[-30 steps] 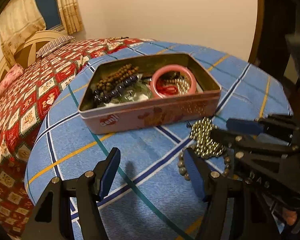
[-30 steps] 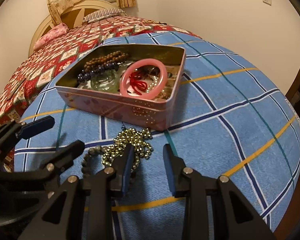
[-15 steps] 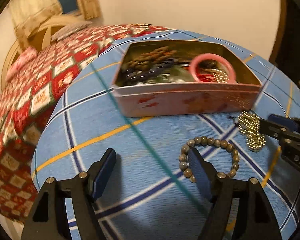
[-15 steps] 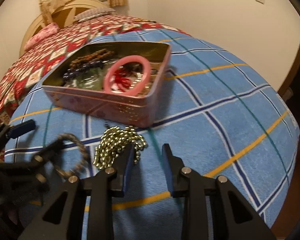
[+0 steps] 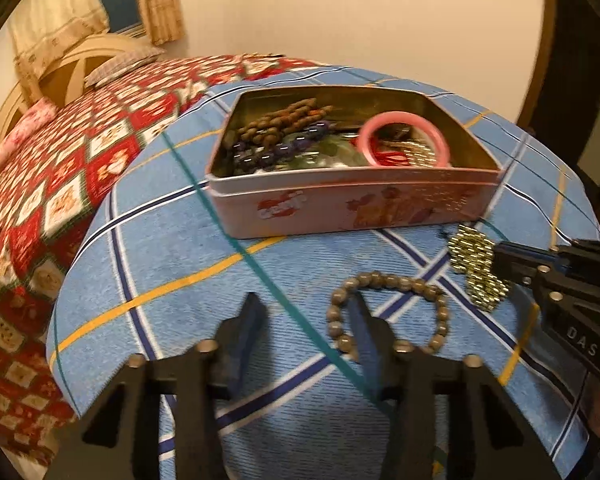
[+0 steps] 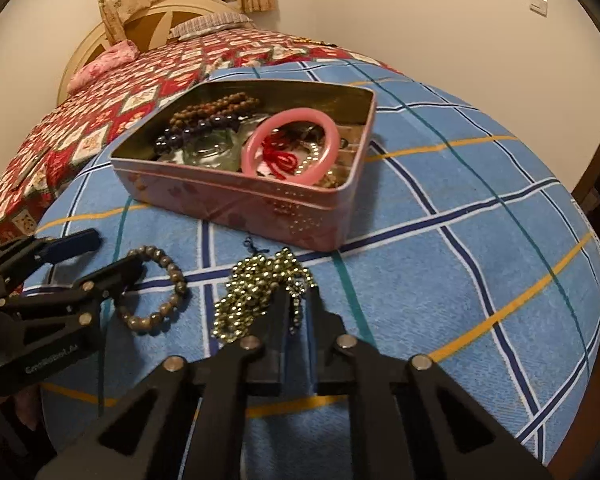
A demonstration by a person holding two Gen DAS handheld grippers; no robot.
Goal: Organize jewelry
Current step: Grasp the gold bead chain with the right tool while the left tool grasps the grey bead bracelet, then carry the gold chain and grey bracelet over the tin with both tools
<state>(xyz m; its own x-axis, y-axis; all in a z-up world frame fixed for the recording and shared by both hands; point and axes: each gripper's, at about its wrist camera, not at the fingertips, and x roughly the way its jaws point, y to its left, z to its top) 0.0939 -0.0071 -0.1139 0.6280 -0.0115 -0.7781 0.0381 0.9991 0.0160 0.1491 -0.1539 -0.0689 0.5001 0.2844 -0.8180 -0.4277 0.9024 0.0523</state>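
The left gripper (image 5: 306,320) is being pointed steeply downward with its jaws closing, nothing yet pressed between them. The right gripper (image 6: 296,300) is likewise being angled down, its jaws being held pinched on strands of the gold bead chain (image 6: 256,292).

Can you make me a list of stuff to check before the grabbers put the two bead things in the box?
1. Right gripper shut on the shiny gold bead chain: ok.
2. Left gripper gripping the grey-brown bead bracelet: not ok; the jaws are closing, one finger inside the loop, beads not yet pinched.
3. Pink tin open on top: ok.
4. Room in the tin: cannot tell; the pink bangle and other beads already cover most of the bottom.
5. Chain and bracelet lying apart, not tangled: ok.
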